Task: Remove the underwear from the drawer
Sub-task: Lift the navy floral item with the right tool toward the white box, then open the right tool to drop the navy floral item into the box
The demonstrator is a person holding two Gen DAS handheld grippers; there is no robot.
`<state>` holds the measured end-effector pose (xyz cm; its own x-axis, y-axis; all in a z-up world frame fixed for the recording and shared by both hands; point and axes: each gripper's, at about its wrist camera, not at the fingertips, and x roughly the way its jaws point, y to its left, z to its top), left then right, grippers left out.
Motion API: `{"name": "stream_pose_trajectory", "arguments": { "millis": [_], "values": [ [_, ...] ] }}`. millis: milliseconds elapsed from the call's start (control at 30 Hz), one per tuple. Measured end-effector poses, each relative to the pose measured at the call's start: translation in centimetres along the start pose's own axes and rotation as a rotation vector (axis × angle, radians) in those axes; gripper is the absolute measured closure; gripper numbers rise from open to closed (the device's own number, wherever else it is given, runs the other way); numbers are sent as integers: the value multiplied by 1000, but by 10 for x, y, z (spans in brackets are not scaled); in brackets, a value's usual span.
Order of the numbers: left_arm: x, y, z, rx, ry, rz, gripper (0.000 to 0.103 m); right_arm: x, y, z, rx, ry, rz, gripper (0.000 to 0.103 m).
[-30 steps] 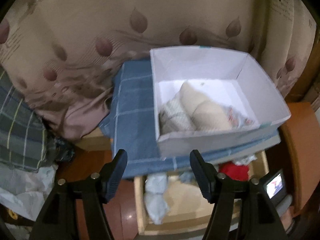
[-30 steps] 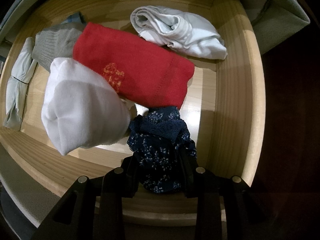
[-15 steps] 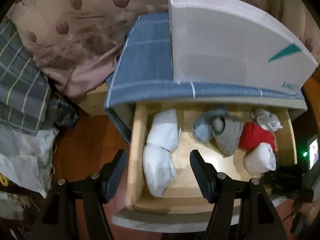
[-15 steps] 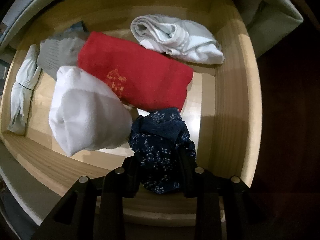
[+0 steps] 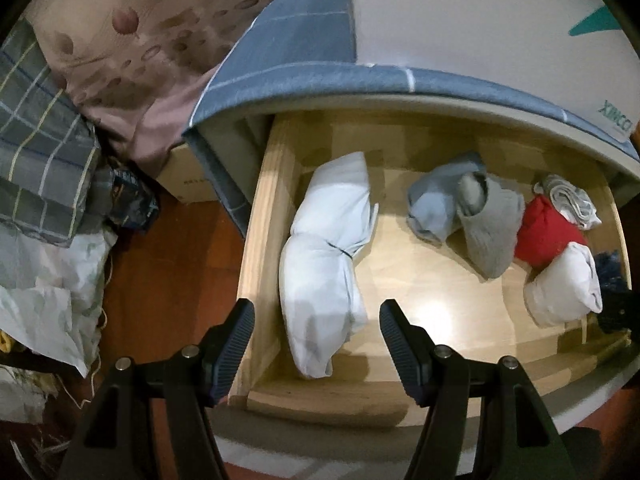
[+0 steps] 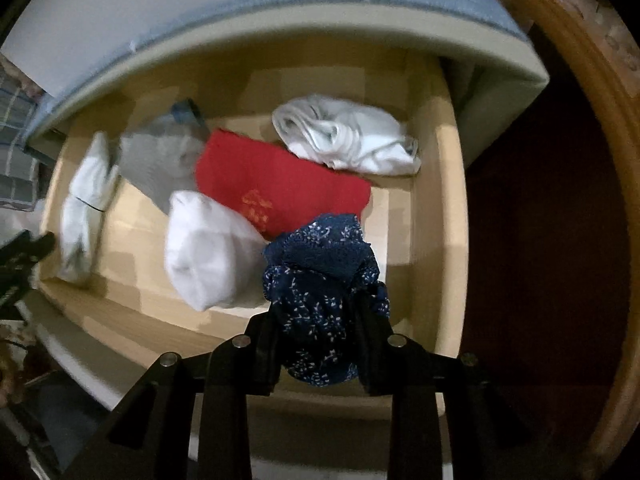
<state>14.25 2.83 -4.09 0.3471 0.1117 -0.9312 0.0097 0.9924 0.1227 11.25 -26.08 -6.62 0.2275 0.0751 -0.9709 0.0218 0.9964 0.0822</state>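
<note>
The open wooden drawer [image 6: 452, 208] holds rolled garments: a long white bundle [image 5: 324, 264] along its left edge, a red piece [image 6: 280, 188] mid-drawer, a white roll [image 6: 208, 252] toward the front. At the front right corner, the right gripper [image 6: 318, 332] is clamped on the navy floral underwear [image 6: 324, 280] (soft, light, lace-edged, likely to snag); its bunched middle is the sensible hold. The left gripper [image 5: 316, 340] hangs open and empty over the white bundle.
</note>
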Motion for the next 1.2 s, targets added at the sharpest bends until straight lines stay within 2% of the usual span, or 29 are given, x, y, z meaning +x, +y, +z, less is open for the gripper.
{"name": "stream_pose_trajectory", "arguments": {
  "millis": [200,333,467,700,867,1067,1200],
  "values": [
    [14,3,-5,-6,21,7,36,-48,5,3,-37,-49,13,77],
    [16,-2,-9,23,5,18,36,-87,5,6,-60,-110,32,77],
    [17,-7,-12,50,3,20,36,-134,19,24,-79,-193,46,77],
    [22,-4,-14,16,32,-26,36,-207,36,89,-95,-352,40,76],
    [29,-3,-16,16,61,-30,36,-205,48,141,-87,-367,6,76],
    [32,-2,-18,11,69,-33,36,-163,52,192,-67,-300,-43,75],
    [31,-1,-19,4,62,-37,36,-133,52,205,-54,-237,-56,74]
  ]
}}
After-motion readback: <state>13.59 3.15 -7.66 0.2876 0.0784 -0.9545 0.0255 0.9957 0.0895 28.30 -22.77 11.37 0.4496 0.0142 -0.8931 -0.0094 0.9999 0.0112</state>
